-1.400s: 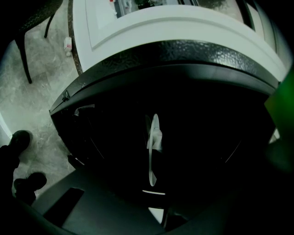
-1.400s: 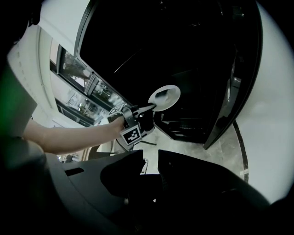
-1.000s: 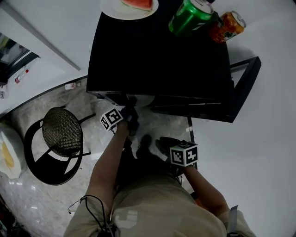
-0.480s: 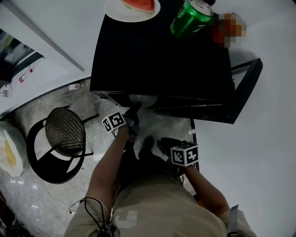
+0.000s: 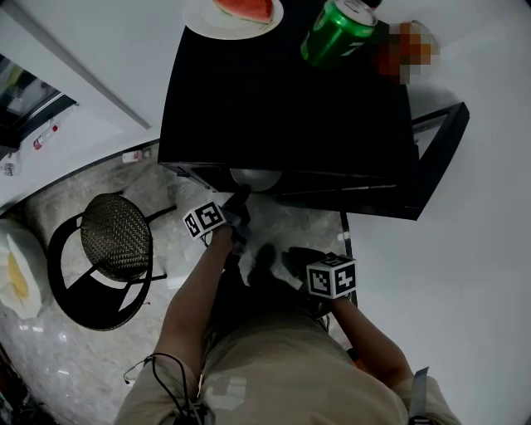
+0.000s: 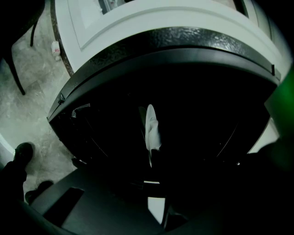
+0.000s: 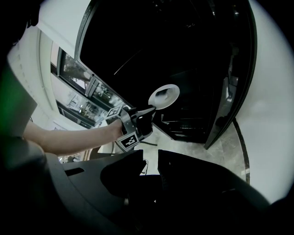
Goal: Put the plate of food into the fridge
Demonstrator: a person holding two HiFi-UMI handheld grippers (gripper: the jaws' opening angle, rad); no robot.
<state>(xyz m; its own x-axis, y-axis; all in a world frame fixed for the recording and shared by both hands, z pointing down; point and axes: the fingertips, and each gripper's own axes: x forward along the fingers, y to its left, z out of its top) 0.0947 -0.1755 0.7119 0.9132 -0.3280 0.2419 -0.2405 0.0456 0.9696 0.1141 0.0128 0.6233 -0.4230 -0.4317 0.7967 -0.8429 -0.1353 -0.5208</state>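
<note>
A black mini fridge (image 5: 282,100) stands with its door (image 5: 440,145) swung open to the right. At its dark opening is a white plate (image 5: 255,177). My left gripper (image 5: 241,196) is shut on the plate's near rim; its jaws have just been closing with the rim between them. The right gripper view shows this grip from the side: plate (image 7: 164,97), left gripper (image 7: 151,109). In the left gripper view the plate (image 6: 150,126) is edge-on ahead of the dark jaws (image 6: 150,183). What lies on it is not visible. My right gripper (image 5: 300,259) (image 7: 150,158) hangs open and holds nothing.
On the fridge top stand a plate with a watermelon slice (image 5: 235,12), a green can (image 5: 336,31) and an orange can (image 5: 406,50). A black chair with a woven seat (image 5: 112,236) stands on the marble floor at left. A white counter edge (image 5: 75,66) runs behind it.
The left gripper has drawn back a little toward me, and more of the plate shows under the fridge's top edge. The right gripper has not moved.
</note>
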